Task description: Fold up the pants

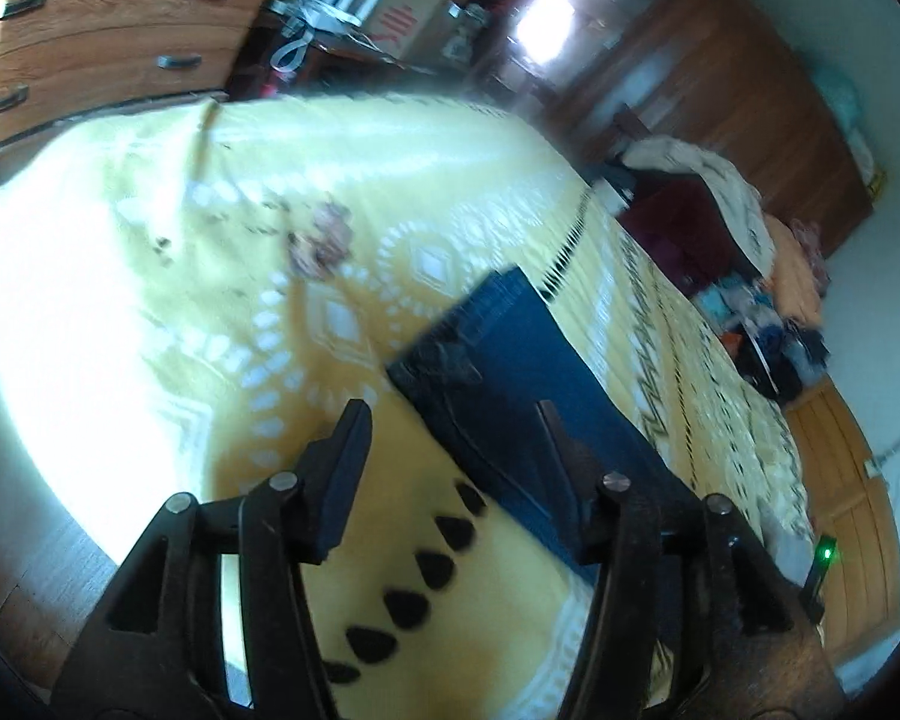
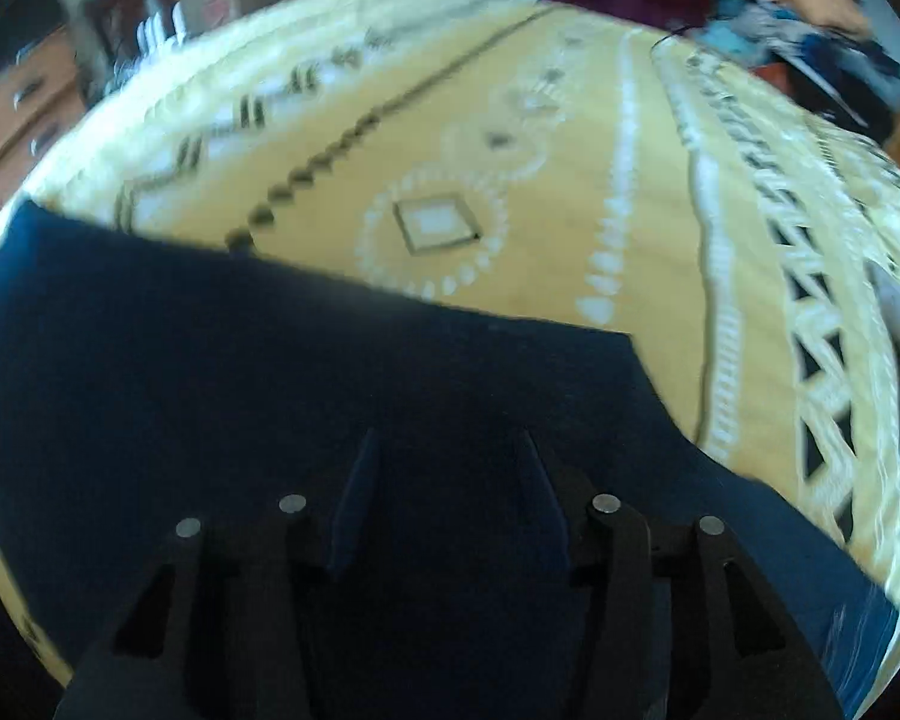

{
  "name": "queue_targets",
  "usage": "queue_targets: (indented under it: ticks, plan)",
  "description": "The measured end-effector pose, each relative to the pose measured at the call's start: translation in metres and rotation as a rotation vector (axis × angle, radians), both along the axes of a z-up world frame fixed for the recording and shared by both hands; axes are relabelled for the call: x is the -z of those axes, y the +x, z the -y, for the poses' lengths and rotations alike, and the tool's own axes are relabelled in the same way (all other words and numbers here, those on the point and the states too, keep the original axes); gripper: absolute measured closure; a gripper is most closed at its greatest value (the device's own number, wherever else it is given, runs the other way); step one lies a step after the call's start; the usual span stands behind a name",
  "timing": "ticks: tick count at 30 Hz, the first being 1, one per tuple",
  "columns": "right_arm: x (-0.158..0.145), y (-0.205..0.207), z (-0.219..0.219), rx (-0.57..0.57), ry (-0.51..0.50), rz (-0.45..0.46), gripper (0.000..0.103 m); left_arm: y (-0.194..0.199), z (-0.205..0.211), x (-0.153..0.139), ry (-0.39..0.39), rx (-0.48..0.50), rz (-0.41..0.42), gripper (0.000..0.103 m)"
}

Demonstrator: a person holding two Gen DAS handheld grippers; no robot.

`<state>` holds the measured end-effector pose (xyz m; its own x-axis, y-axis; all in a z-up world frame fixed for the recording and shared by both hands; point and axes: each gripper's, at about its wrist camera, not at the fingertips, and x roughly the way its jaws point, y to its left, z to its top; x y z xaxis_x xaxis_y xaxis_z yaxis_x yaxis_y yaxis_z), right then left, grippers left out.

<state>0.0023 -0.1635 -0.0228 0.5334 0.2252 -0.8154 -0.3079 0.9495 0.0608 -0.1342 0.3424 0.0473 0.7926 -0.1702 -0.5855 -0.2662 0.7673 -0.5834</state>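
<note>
Item: dark blue pants, lying folded into a long narrow strip on the bed, stretching from the centre of the left wrist view toward its lower right. In the right wrist view the pants are filling the lower half of the frame as one flat dark panel with a stepped right edge, which is suggesting one fold laid down already.

Left tongs: released, jaws standing apart, nothing between them; they are hovering over the near end of the strip, one finger above the blanket, one above the cloth.

Right tongs: released likewise, gripping nothing, hanging over the middle of the panel. Judged: both are sitting free so a next grip point can be picked.

Support: yellow patterned blanket covering the bed, lying flat around the garment.

Surroundings: wooden drawer chest, upper left; cardboard boxes, top centre; heap of clothes and bedding, right. None is obstructing the pants.
</note>
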Motion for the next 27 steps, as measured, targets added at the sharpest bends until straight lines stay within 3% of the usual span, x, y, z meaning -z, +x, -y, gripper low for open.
queue_targets:
  ticks: [3,5,9,14,19,27]
  plan:
    - [-0.016,-0.030,-0.016,-0.010,0.056,0.046,0.044,0.007,0.016,0.011,-0.119,0.137,-0.028,0.047]
    - [-0.018,-0.038,-0.034,-0.029,0.079,0.049,0.044,0.012,0.021,0.017,-0.154,0.163,-0.039,0.047]
    - [-0.014,-0.050,-0.066,-0.077,0.083,0.029,0.044,0.022,0.022,0.023,-0.145,0.133,-0.089,0.048]
    - [-0.014,-0.052,-0.068,-0.072,0.098,0.031,0.044,0.032,0.024,0.024,-0.114,0.133,-0.139,0.048]
    - [-0.015,-0.046,-0.066,-0.046,0.122,0.038,0.044,0.043,0.013,0.028,-0.151,0.125,-0.110,0.047]
    - [-0.022,-0.046,-0.085,-0.077,0.151,0.054,0.044,0.054,0.006,0.031,-0.133,0.092,-0.063,0.045]
